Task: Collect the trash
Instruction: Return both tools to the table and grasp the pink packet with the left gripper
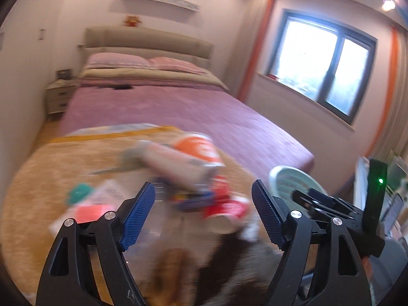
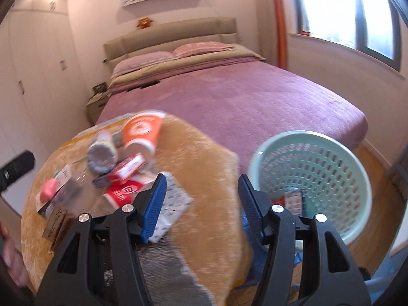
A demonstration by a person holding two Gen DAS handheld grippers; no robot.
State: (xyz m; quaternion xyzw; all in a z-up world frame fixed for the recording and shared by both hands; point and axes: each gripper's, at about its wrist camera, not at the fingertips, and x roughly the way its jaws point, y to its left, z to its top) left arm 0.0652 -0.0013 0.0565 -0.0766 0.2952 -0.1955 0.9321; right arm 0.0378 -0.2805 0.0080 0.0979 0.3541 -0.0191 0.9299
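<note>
Where fingers gape: red cup [image 1: 224, 210] beyond left hand-held gripper [image 1: 204, 204].

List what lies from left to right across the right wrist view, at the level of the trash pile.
Pink packet → grey-ended roll → orange cup → white printed packet → bare edge of the tan fuzzy cover → green mesh basket. The right claw hangs open in front.

A purple-covered bed [image 2: 229, 94] with pink pillows [image 1: 117, 60] fills the room; a nightstand [image 1: 60, 93] sits beside it, a window [image 1: 321, 63] opposite.
</note>
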